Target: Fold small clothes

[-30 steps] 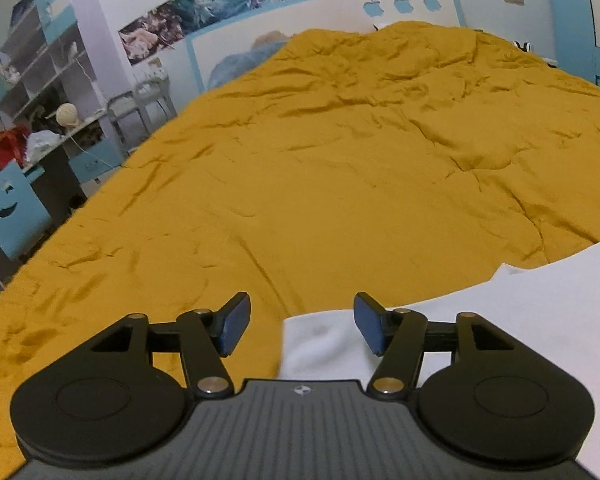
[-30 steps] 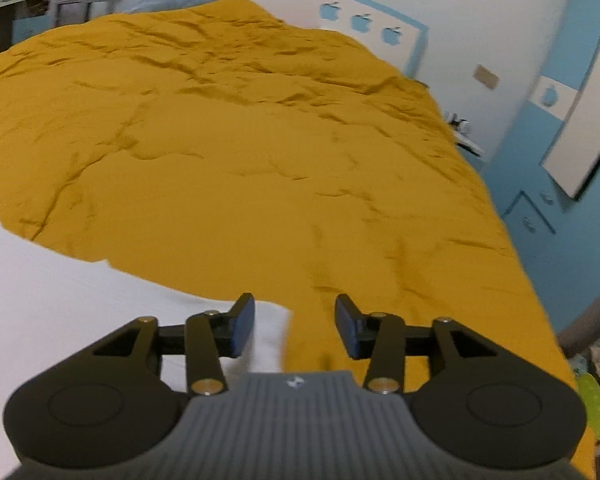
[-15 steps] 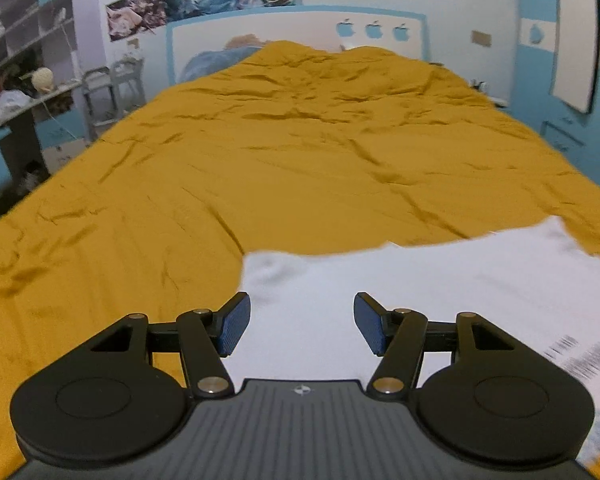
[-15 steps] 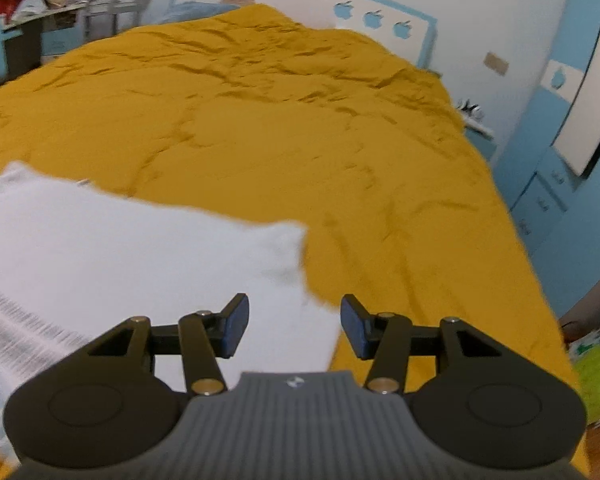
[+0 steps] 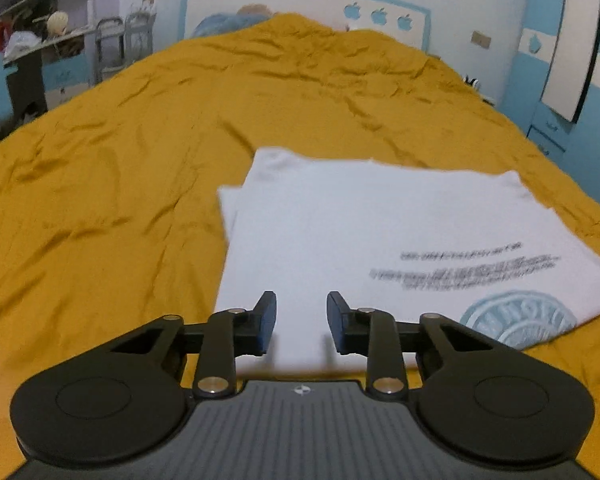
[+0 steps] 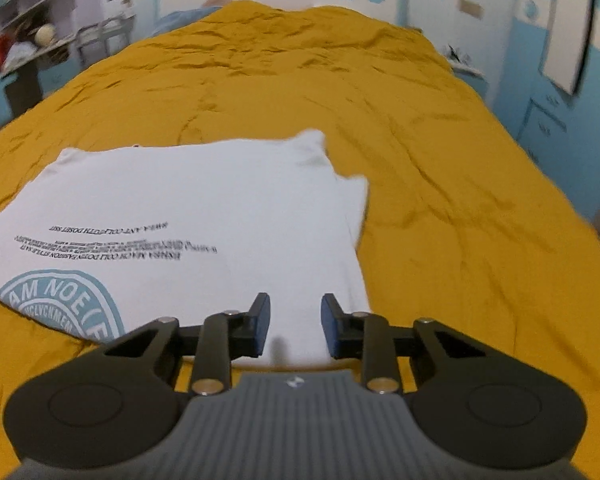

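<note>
White T-shirt on mustard-yellow

White T-shirt (image 6: 204, 200) bears black text and a pale-blue round emblem; bedspread (image 6: 420, 140) is mustard-yellow.

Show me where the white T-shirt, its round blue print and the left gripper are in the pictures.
white T-shirt (image 6: 240, 188): right wrist view, plain cloth above the text lines.
round blue print (image 6: 60, 300): right wrist view, on the ring with letters.
left gripper (image 5: 301, 322): left wrist view, midway between the open fingertips.
</note>
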Demonstrator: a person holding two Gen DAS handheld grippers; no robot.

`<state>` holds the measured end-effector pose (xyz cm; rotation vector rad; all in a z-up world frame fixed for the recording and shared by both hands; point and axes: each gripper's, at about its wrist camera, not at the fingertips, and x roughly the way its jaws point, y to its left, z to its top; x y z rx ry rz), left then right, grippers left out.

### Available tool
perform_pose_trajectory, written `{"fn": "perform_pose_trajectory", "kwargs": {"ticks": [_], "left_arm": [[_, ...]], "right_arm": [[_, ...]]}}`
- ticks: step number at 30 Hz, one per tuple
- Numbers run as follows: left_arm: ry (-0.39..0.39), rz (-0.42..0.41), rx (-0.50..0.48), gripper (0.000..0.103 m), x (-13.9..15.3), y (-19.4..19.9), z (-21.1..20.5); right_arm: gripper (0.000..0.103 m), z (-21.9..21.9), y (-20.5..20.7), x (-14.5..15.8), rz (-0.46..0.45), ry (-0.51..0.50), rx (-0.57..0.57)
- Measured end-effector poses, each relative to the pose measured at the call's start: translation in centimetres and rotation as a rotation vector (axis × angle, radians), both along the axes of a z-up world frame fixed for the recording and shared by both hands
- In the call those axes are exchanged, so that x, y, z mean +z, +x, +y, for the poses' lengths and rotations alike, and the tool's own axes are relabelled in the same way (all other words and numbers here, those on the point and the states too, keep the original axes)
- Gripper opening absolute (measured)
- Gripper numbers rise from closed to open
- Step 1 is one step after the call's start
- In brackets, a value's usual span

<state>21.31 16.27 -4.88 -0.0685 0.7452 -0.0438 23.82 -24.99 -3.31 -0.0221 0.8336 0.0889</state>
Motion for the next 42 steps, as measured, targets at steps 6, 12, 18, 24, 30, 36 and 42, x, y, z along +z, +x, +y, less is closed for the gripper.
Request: {"fn": "perform_pose_trajectory", "kwargs": {"ticks": [6,12,18,24,30,36,42], "left_arm": [[0.043,0.095,0.037,0.024,-3.4,1.2,0.5],[0.096,0.106,0.041,0.023,-3.9,1.1,0.0],[0.078,0.097,0.060,0.023,-3.4,0.4,0.6],[0.071,0.092,0.068,0.024,-2.7,0.7,0.7],[0.060,0.035,0.050,0.030,-0.9,1.2,-0.4],[0.097,0.076,0.023,0.031,-2.2,2.8,-2.0],[0.133,0.108,0.016,0.031,-4.0,3.2,-2.3]], "right_arm": [[0.016,-1.5,-0.5,-3.4,0.076,-0.009,-0.045],[0.014,-2.0,-0.4,-5.2,0.082,0.006,-0.049],[0.007,-3.5,-0.8,-4.6,0.091,0.000,-0.060],[0.000,-6.5,-1.4,-3.6,0.094,0.030,-0.139],[0.022,-7.8,-1.3,-1.0,0.045,0.150,-0.167],[0.003,-7.9,0.6,-2.0,0.076,0.257,-0.183],[0.001,-8.6,1.2,-4.3,0.139,0.249,-0.195]]}}
